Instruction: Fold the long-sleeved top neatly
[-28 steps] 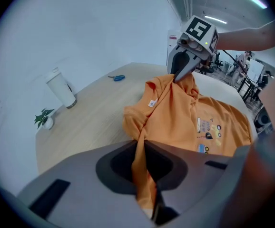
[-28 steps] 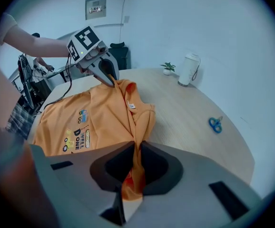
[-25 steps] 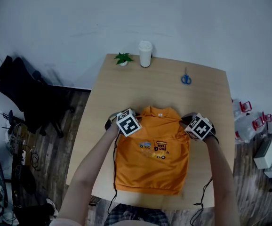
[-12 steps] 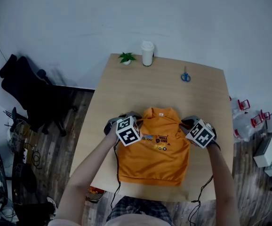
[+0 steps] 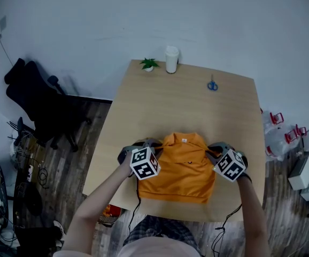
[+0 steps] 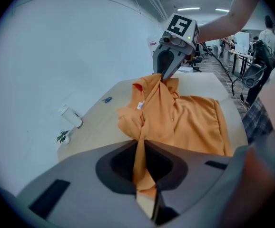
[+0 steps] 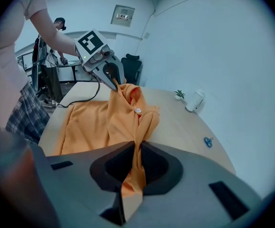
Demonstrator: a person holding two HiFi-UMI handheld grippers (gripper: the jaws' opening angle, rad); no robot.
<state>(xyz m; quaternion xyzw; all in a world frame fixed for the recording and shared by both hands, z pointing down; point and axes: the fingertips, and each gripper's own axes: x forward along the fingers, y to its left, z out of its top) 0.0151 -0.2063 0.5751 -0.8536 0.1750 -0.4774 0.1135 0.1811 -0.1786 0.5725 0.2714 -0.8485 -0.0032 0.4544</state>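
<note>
Head view: top (image 5: 184,167) in 2 tools (image 5: 155,143) (image 5: 212,148)

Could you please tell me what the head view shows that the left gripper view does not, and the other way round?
Only the head view: the black chair on the wooden floor, and the left gripper's marker cube. Only the left gripper view: that gripper's jaws shut on a fold of the orange top, and a distant office with desks. Both: the top, the right gripper clamped on it, the cup, plant and scissors on the table.
</note>
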